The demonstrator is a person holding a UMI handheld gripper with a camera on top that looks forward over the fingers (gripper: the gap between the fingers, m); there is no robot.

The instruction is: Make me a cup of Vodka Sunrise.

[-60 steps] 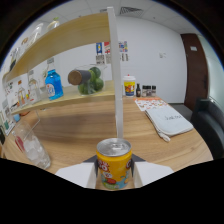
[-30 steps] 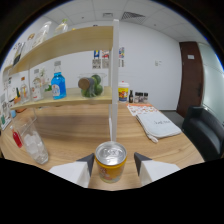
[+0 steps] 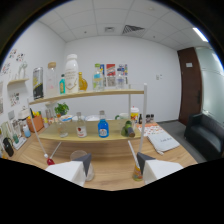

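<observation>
My tongs [image 3: 112, 167] are spread, nothing pinched between the fingers. A clear cup [image 3: 81, 162] stands on the wooden table [image 3: 112, 175] just ahead of my left finger; a small orange item [image 3: 137, 173] sits by my right finger, can't tell what. Step in hand: I judge I'm looking for an ingredient. Blue-label bottle [image 3: 103, 128] and red-label bottle [image 3: 80, 131] stand at the lower shelf's [image 3: 50, 135] front edge. Next move: reach forward and close on the right bottle.

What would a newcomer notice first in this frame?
The two-tier wooden shelf crowded with bottles stands beyond the fingers, a blue-liquid bottle on its lower board. Nearer, a clear glass cup sits behind one white finger of the open gripper, and an orange-yellow can peeks beside the other.
</observation>
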